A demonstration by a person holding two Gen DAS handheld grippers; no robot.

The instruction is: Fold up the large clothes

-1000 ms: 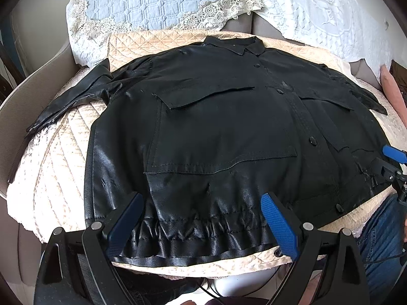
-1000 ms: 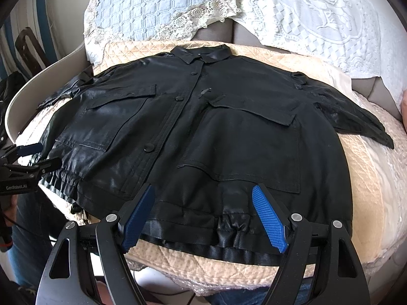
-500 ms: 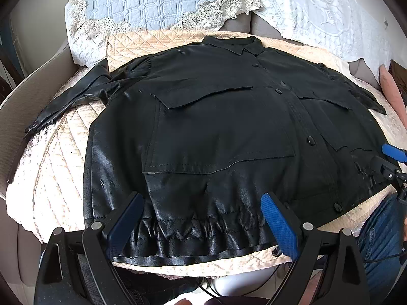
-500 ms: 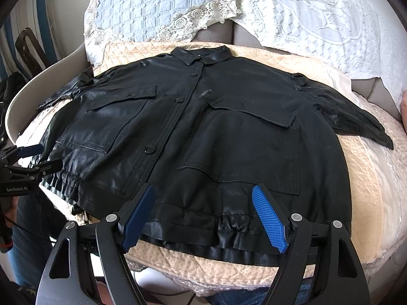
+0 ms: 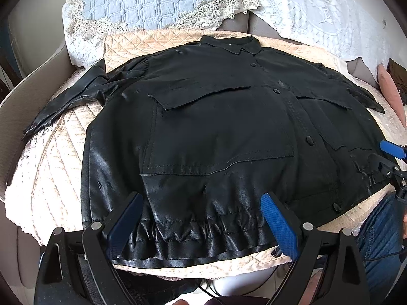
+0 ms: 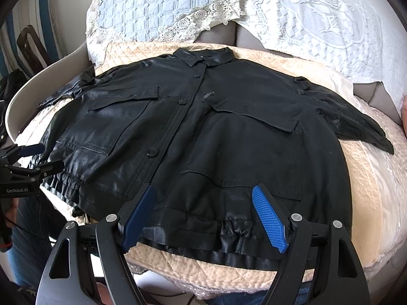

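On the beige quilted cover (image 5: 58,167) of a sofa, a black jacket (image 5: 218,132) lies front-up, collar away, gathered hem nearest, sleeves spread sideways. Left gripper (image 5: 201,226) and right gripper (image 6: 203,218) hover over the hem, fingers wide apart, holding nothing.

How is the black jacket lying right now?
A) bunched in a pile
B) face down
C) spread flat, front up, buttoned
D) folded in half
C: the black jacket lies spread on the quilted cover, collar far, pockets and closed button row facing up.
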